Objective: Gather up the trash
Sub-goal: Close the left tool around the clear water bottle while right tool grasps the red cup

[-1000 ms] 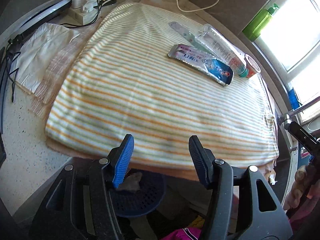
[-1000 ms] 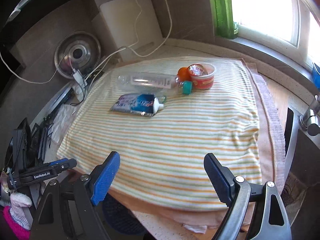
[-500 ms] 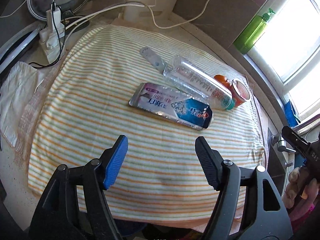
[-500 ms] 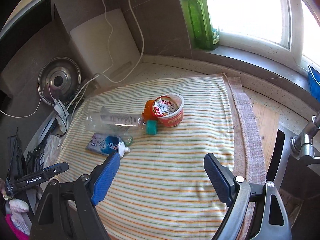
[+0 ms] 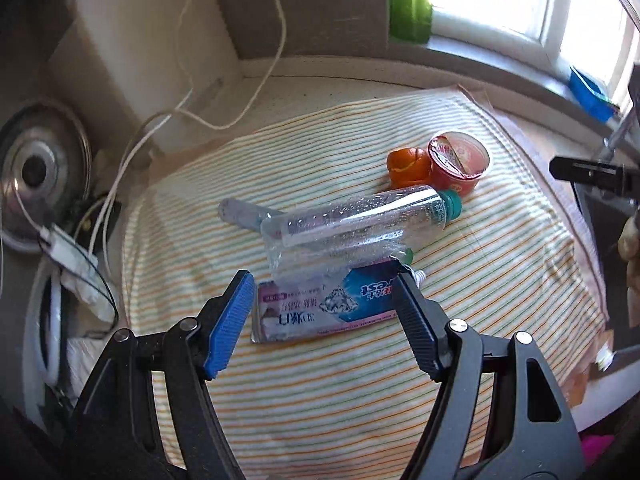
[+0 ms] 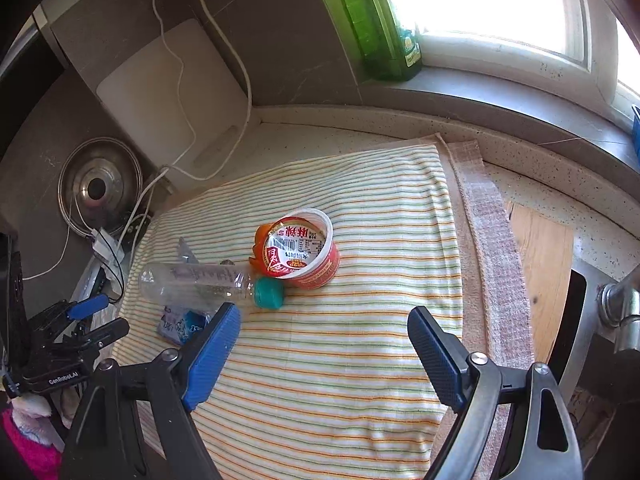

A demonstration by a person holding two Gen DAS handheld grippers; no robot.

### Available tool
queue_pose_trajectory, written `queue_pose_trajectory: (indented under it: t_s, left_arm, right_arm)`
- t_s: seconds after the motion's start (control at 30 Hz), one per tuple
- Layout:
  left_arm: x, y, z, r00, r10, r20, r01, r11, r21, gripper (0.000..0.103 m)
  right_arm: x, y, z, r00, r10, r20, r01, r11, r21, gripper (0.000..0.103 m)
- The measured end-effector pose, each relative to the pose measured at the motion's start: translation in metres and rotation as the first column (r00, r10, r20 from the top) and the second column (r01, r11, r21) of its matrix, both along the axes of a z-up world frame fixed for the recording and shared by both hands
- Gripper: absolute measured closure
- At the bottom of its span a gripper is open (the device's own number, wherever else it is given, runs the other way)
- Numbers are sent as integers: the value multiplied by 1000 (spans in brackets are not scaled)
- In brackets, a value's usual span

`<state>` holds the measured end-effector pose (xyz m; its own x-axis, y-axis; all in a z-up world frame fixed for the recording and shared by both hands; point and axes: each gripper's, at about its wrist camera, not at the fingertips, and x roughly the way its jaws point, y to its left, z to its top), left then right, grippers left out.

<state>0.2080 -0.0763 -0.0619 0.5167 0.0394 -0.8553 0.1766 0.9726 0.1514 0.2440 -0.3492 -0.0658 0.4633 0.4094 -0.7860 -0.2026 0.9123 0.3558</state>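
Trash lies on a striped towel [image 5: 360, 380]: a flattened toothpaste tube [image 5: 324, 306], a clear plastic bottle [image 5: 356, 226] with a teal cap, a red cup [image 5: 460, 164] with a peeled lid, and orange peel [image 5: 406, 164]. My left gripper [image 5: 324, 312] is open, its jaws on either side of the toothpaste tube, just above it. My right gripper [image 6: 324, 344] is open and empty over the towel [image 6: 360, 360], short of the cup [image 6: 304, 252] and the bottle [image 6: 200, 280]. The toothpaste tube [image 6: 180, 324] is partly hidden there.
A white cutting board [image 6: 168, 100], a pot lid [image 6: 98, 188] and white cables [image 5: 192, 120] stand at the back left. A green soap bottle [image 6: 380, 20] is on the window sill. A sink and tap [image 6: 616, 304] lie to the right.
Both grippers have moved forward over the towel toward the trash. The left one now straddles the toothpaste tube. The right one is closer to the cup. Both stay open.
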Motion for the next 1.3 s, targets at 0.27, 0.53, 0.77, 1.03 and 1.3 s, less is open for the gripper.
queue_pose_trajectory:
  t_s: [0.27, 0.53, 0.77, 1.03, 1.3]
  left_arm:
    - [40, -49, -16, 966, -230, -117, 250, 948, 195, 29]
    - [61, -75, -61, 891, -330, -312, 430, 836, 341, 29]
    - [78, -76, -86, 870, -317, -378, 455, 813, 365, 28]
    - [85, -70, -86, 881, -312, -357, 421, 861, 287, 27]
    - [86, -64, -81, 895, -302, -328, 385, 895, 226, 29]
  right_arm:
    - [28, -10, -7, 998, -35, -58, 38, 998, 58, 16]
    - [43, -20, -19, 994, -45, -104, 54, 995, 87, 17]
    - [54, -17, -29, 991, -40, -130, 52, 994, 93, 18]
    - [76, -4, -40, 984, -32, -174, 52, 992, 111, 29]
    - [92, 10, -63, 968, -25, -249, 57, 991, 121, 54]
